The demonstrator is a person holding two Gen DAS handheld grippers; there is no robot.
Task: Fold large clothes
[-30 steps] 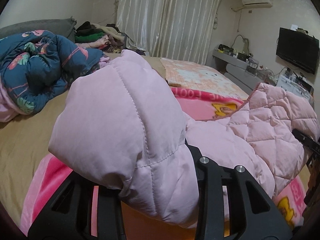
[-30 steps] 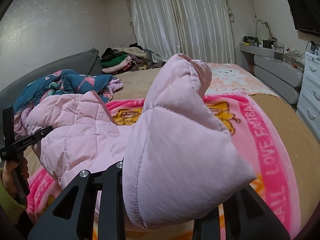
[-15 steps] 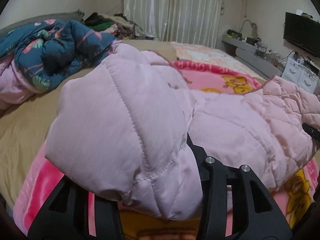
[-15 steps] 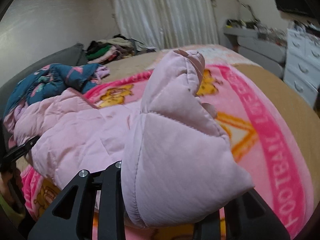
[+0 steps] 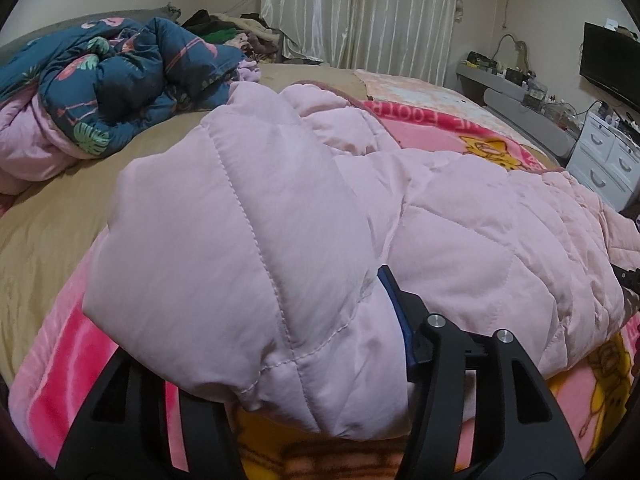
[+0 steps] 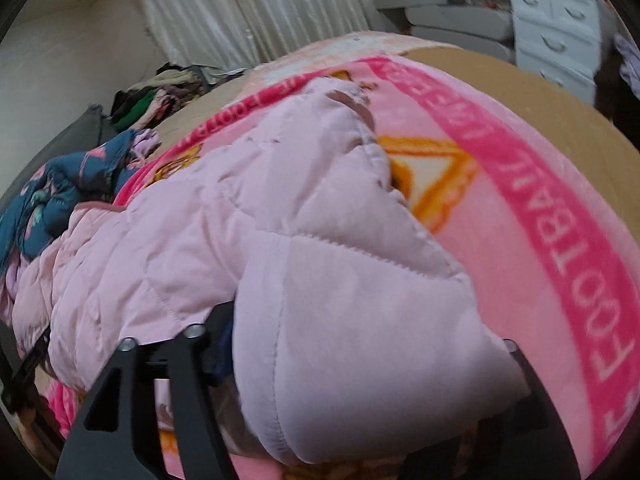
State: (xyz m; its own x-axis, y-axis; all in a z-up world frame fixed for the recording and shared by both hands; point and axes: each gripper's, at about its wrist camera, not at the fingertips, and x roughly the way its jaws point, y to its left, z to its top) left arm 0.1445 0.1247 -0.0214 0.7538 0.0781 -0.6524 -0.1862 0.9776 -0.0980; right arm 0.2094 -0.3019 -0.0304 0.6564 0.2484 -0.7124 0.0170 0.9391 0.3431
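Right at the front of the left wrist view, the left hand-held gripper [image 5: 304, 380] has a puffy corner of the pink jacket [image 5: 460, 240] sitting between its two black fingers, and its jaws are opening, so the grip looks like it is letting go. It is hard to tell if the pads press the cloth at all now. In the right wrist view, the right hand-held gripper [image 6: 360, 392] has the other puffy corner between its fingers, and its jaws are opening too, quite wide. That picture is tilted and a bit blurry. Both corners are the near ends of the same pink jacket [image 6: 224, 232]. From the left hand-held gripper the jacket runs away to the right, and from the right one it runs away to the left, so its long side lies across, between the two hands. Each hand is close to its own end. The jacket rests on the pink cartoon blanket [image 5: 460, 136], which lies on the brown bed [image 5: 60, 216]. The next move will likely be freeing both corners and taking a new hold for another fold. Farther back lies a blue flowery quilt [image 5: 120, 80], then a pile of clothes [image 5: 232, 32], and last the white curtain [image 5: 360, 12].
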